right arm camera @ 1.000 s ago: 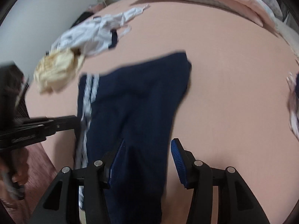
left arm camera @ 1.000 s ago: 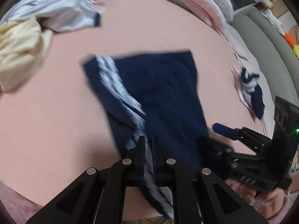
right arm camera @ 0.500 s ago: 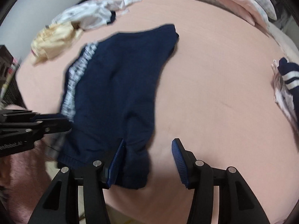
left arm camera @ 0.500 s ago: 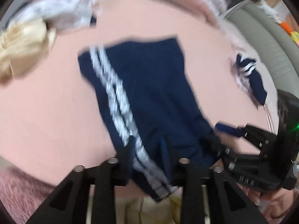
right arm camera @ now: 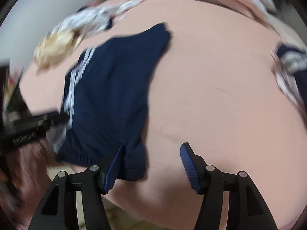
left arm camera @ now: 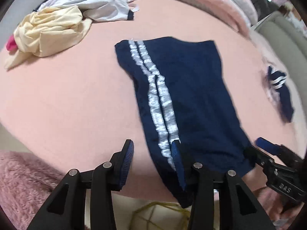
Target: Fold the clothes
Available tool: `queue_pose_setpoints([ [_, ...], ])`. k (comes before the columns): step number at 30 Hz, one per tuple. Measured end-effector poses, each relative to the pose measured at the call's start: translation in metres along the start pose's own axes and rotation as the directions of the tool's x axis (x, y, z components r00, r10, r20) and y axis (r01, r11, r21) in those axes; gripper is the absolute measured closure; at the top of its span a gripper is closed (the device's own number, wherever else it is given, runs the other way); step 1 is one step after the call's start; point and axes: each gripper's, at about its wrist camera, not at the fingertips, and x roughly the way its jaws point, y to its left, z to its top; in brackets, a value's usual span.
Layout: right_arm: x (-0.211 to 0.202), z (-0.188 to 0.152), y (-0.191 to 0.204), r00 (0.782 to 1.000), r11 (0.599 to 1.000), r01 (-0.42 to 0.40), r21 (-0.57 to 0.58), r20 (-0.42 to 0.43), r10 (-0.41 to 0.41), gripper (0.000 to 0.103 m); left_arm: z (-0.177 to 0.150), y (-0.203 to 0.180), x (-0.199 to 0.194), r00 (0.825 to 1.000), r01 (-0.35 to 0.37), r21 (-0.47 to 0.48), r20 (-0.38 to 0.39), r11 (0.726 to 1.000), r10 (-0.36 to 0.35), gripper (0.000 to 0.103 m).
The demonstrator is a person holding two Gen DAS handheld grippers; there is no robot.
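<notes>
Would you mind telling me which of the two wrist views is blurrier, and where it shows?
Right wrist view: heavy motion smear, worst on the crumpled pale yellow garment at the left. Left wrist view: sharper, with mild smear on the navy shorts with white side stripes. Both bow the pink bed sheet with fisheye distortion.

Matt navy cloth shorts (left arm camera: 191, 99)

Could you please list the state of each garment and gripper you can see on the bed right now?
Navy shorts: flat on the bed, near hem over the edge.
Yellow garment: crumpled, unfolded.
White garment: crumpled, unfolded.
Striped navy garment: bunched at the right.
Left gripper: open, jaws just opened, striped edge by one pad.
Right gripper: open, jaws just widened, shorts' corner between them, unpressed.
</notes>
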Motion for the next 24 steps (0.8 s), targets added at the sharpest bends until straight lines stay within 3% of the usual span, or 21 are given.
queue_pose_setpoints([
  [2, -0.009, 0.0, -0.009, 0.999, 0.998, -0.018, 0.065, 0.037, 0.015, 0.043, 0.002, 0.008, -0.004, 0.997, 0.083, -0.036, 0.011, 0.996, -0.082, 0.065],
  [4, -0.014, -0.001, -0.005, 0.998, 0.998, 0.025, 0.05, 0.057, -0.028, 0.043, 0.005, 0.017, -0.004, 0.978, 0.207, -0.135, 0.031, 0.969, -0.205, 0.065],
  [6, -0.011, -0.001, 0.01, 0.997, 0.997, 0.072, -0.025, 0.041, -0.071, 0.043, -0.002, 0.025, -0.002, 0.976, 0.217, -0.171, 0.024, 0.961, -0.216, 0.065],
  [9, 0.019, 0.005, 0.028, 0.995, 0.992, 0.103, -0.074, -0.009, -0.104, 0.043, -0.003, 0.003, 0.013, 0.992, 0.105, -0.032, -0.066, 0.994, -0.107, 0.065],
  [10, 0.025, 0.001, 0.026, 0.996, 0.996, 0.084, -0.041, -0.012, -0.085, 0.043, -0.004, -0.006, 0.016, 0.994, 0.071, 0.027, -0.083, 0.997, -0.068, 0.065],
  [13, 0.024, -0.006, 0.019, 0.998, 0.998, 0.056, -0.005, -0.017, -0.056, 0.042, -0.008, -0.017, 0.012, 0.994, 0.003, 0.091, -0.11, 0.996, 0.007, 0.064],
  [15, 0.016, -0.006, 0.015, 0.999, 0.999, 0.044, 0.007, -0.002, -0.044, 0.042, -0.009, -0.015, 0.006, 0.992, 0.039, 0.053, -0.12, 0.998, -0.033, 0.064],
  [17, 0.009, -0.005, 0.01, 0.999, 0.999, 0.017, 0.048, 0.032, -0.019, 0.042, -0.01, -0.01, -0.004, 0.989, 0.129, 0.029, -0.077, 0.991, -0.126, 0.064],
  [19, 0.009, -0.003, 0.005, 0.999, 0.996, -0.025, 0.091, 0.046, 0.021, 0.042, -0.009, -0.008, -0.012, 0.993, 0.117, 0.04, -0.012, 0.992, -0.117, 0.064],
  [21, 0.018, 0.0, 0.008, 0.999, 0.994, -0.043, 0.104, 0.036, 0.039, 0.042, -0.011, -0.009, -0.007, 0.996, 0.085, 0.071, -0.035, 0.994, -0.082, 0.064],
  [24, 0.032, 0.002, 0.017, 1.0, 0.996, -0.024, 0.082, 0.019, 0.022, 0.042, -0.013, 0.011, 0.004, 0.998, -0.024, 0.121, -0.06, 0.992, 0.032, 0.064],
])
